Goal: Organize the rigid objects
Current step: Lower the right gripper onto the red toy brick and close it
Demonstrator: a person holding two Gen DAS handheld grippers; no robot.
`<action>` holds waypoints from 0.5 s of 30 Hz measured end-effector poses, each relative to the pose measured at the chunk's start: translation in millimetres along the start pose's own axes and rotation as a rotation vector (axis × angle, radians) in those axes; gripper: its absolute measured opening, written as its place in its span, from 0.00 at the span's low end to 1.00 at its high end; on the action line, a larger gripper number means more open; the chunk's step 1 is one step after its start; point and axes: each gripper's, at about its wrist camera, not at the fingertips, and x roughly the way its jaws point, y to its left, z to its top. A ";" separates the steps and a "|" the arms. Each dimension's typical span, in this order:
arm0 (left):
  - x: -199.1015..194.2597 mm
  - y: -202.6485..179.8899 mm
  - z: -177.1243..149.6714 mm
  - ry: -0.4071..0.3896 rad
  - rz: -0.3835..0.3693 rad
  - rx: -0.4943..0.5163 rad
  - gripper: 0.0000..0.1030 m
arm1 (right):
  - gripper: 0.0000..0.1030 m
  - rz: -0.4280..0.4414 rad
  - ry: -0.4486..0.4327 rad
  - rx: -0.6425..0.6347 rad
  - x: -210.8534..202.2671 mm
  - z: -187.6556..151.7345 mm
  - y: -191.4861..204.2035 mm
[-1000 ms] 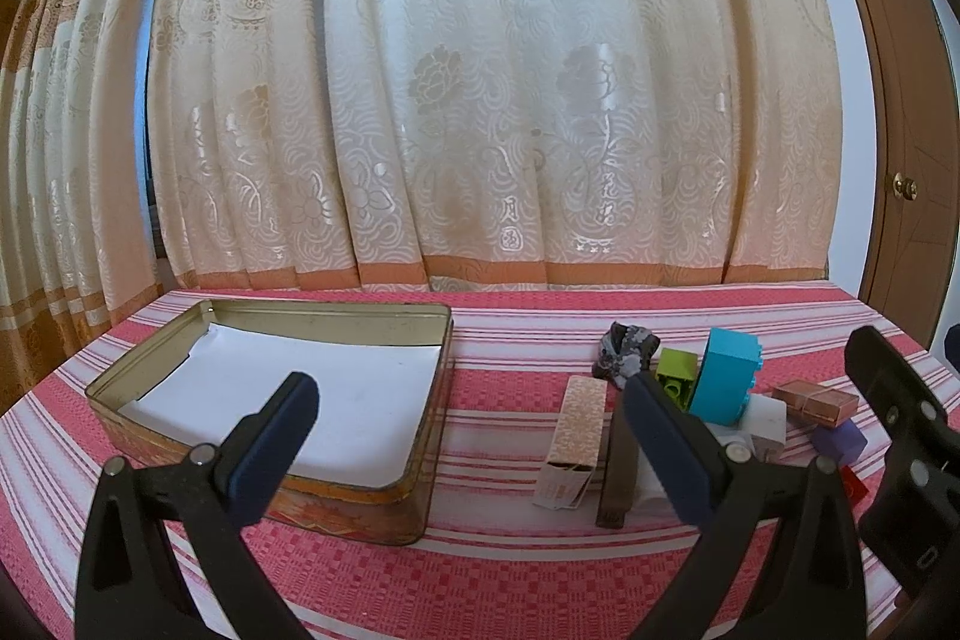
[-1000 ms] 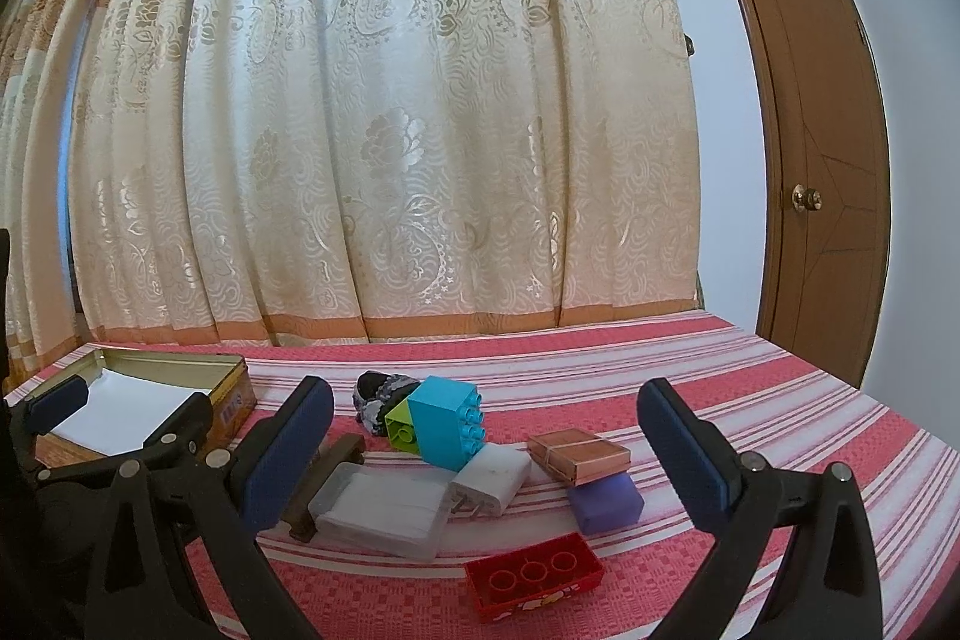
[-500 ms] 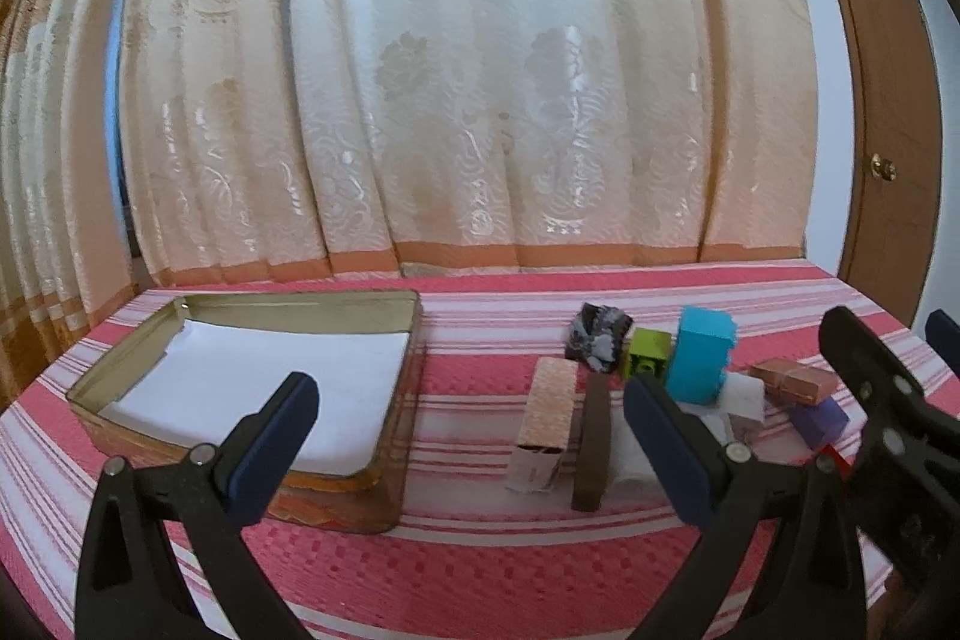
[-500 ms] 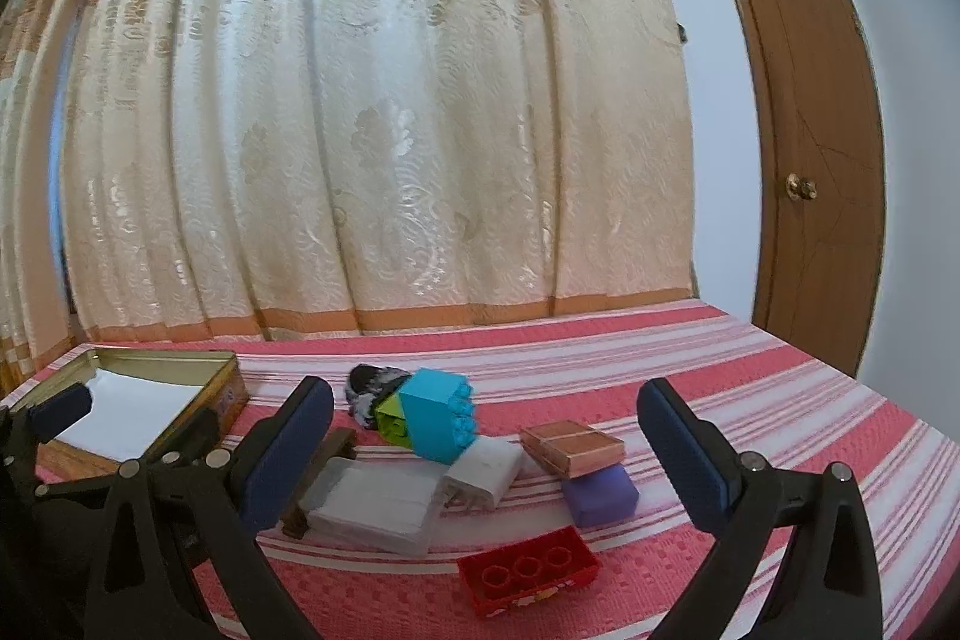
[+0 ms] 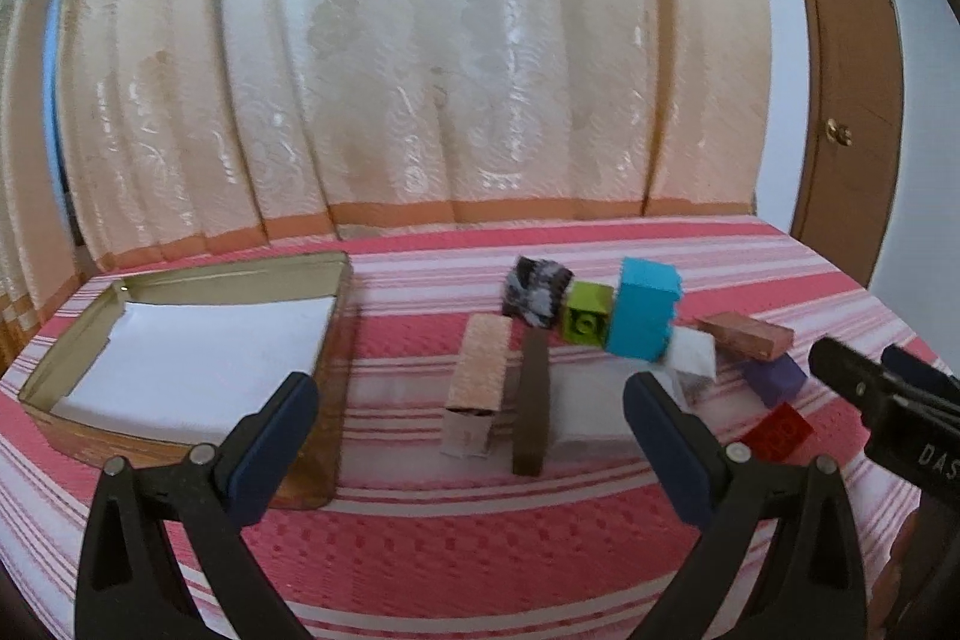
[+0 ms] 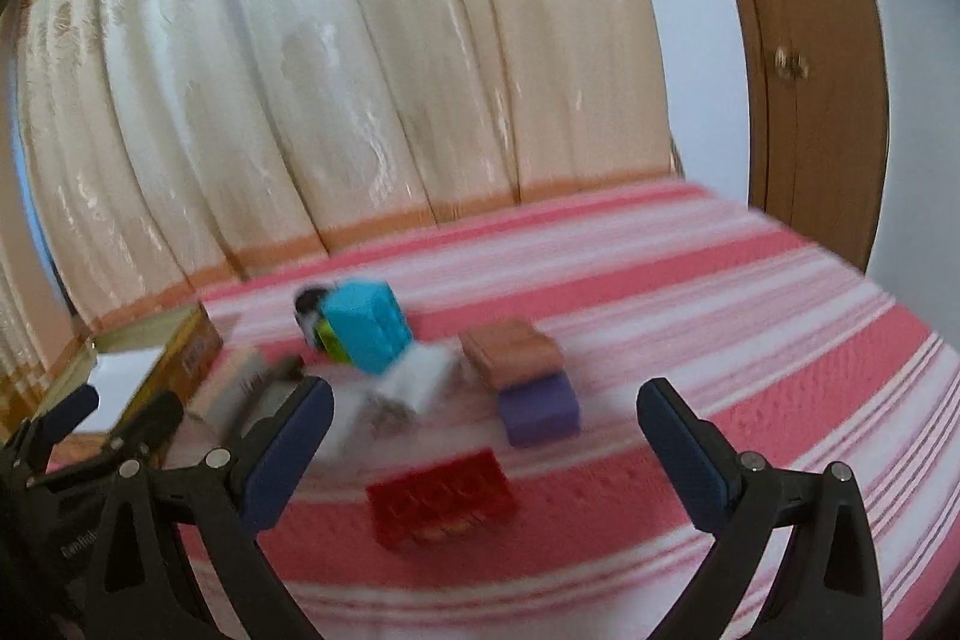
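striped cloth (image 5: 480, 550) covers the surface | open tin (image 5: 180, 370) sits at left, white sheet inside | pile of blocks lies right of tin, blue block (image 5: 645, 310) on top | left gripper (image 5: 471, 436) wide open, empty | right gripper (image 6: 486, 436) wide open, empty, above red brick (image 6: 441, 499)

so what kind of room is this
Probably a room in a home: a floor-length patterned curtain, a wooden door with a knob, and a striped pink cloth covering the surface.
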 end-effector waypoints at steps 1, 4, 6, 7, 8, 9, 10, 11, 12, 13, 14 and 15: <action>0.4 -2.1 -0.3 0.006 -0.009 0.007 1.00 | 0.99 -0.005 0.029 0.003 1.9 -1.3 -5.4; 1.1 -6.7 -0.7 0.019 -0.023 0.023 1.00 | 0.99 -0.021 0.102 0.012 6.2 -3.1 -18.1; 1.6 -8.8 -0.8 0.026 -0.032 0.031 1.00 | 0.98 -0.002 0.140 0.005 10.3 -3.9 -18.0; 1.6 -9.7 -1.0 0.029 -0.034 0.035 1.00 | 0.98 0.006 0.154 -0.002 12.0 -4.2 -16.1; 1.8 -9.8 -0.9 0.031 -0.034 0.036 1.00 | 0.98 0.014 0.166 -0.024 14.4 -5.1 -10.8; 1.8 -9.9 -0.9 0.034 -0.034 0.036 1.00 | 0.98 0.024 0.172 -0.043 16.0 -5.5 -6.4; 2.4 -9.9 -0.9 0.039 -0.034 0.035 1.00 | 0.98 0.034 0.179 -0.067 17.7 -6.1 -0.5; 3.5 -9.6 -0.7 0.045 -0.034 0.035 1.00 | 0.98 0.044 0.191 -0.101 20.5 -7.0 6.9; 4.7 -9.2 -0.8 0.054 -0.037 0.032 1.00 | 0.98 0.047 0.204 -0.123 22.7 -7.8 12.3; 5.7 -8.8 -0.9 0.059 -0.038 0.030 1.00 | 0.98 0.044 0.222 -0.148 26.1 -9.4 17.9; 6.7 -8.0 -1.0 0.066 -0.039 0.025 1.00 | 0.98 0.043 0.233 -0.159 29.1 -10.4 20.6; 7.7 -7.7 -1.2 0.072 -0.039 0.022 1.00 | 0.98 0.044 0.248 -0.169 32.2 -11.5 23.4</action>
